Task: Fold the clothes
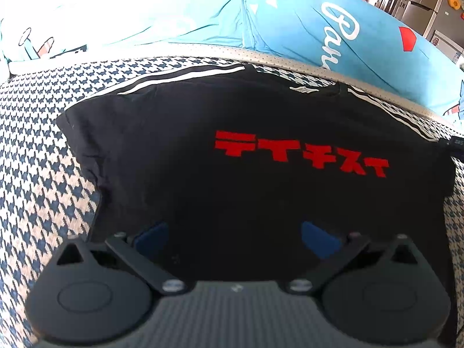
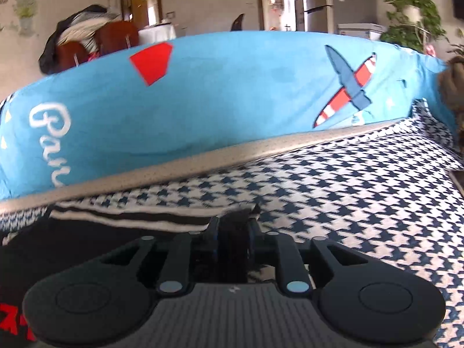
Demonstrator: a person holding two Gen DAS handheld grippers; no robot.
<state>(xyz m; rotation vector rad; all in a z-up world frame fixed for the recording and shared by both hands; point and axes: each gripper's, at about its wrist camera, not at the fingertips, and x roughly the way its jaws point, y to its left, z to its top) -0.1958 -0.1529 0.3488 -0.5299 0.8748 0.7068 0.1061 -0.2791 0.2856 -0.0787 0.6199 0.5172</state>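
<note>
A black T-shirt (image 1: 232,188) with red lettering (image 1: 298,153) lies flat on a houndstooth cover (image 1: 43,159), its white-striped sleeves spread left and right. My left gripper (image 1: 235,232) hovers over the shirt's lower middle. It is open, blue pads (image 1: 153,235) wide apart, with nothing pinched. In the right wrist view, my right gripper (image 2: 233,223) sits at the end of the striped right sleeve (image 2: 130,217). Its jaws are nearly together, with a bunch of black fabric between them. The shirt body (image 2: 58,249) lies to its left.
A long blue printed cushion (image 2: 232,92) lies along the far side behind a grey perforated edge strip (image 2: 203,156). Houndstooth cover (image 2: 348,203) stretches to the right of the sleeve. Chairs (image 2: 95,40), a fridge (image 2: 333,3) and a plant (image 2: 411,17) stand beyond.
</note>
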